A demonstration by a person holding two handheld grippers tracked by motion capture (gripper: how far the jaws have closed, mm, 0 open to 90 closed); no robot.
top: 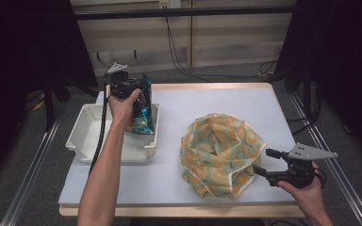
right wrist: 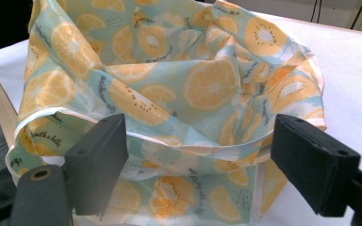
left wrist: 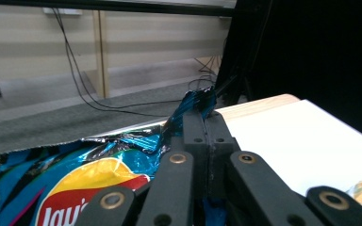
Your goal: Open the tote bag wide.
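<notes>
Left tongs pinching top corner of chip bag, which hangs below them over the white bin at counter's left edge, long axis near vertical. Right tongs spread, straddling rim of the fruit-print bag mid-counter, mouth up.

Left hand-held gripper clamped tight, arm outstretched; right hand-held gripper gaping wide

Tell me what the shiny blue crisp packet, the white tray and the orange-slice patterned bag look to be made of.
The shiny blue crisp packet looks like thin glossy foil film: it crinkles and glints. The white tray looks like matte moulded plastic, with a smooth rolled rim. The orange-slice patterned bag seems a soft, thin coated fabric or plastic sheet; it slumps in folds with stitched-looking edging.
</notes>
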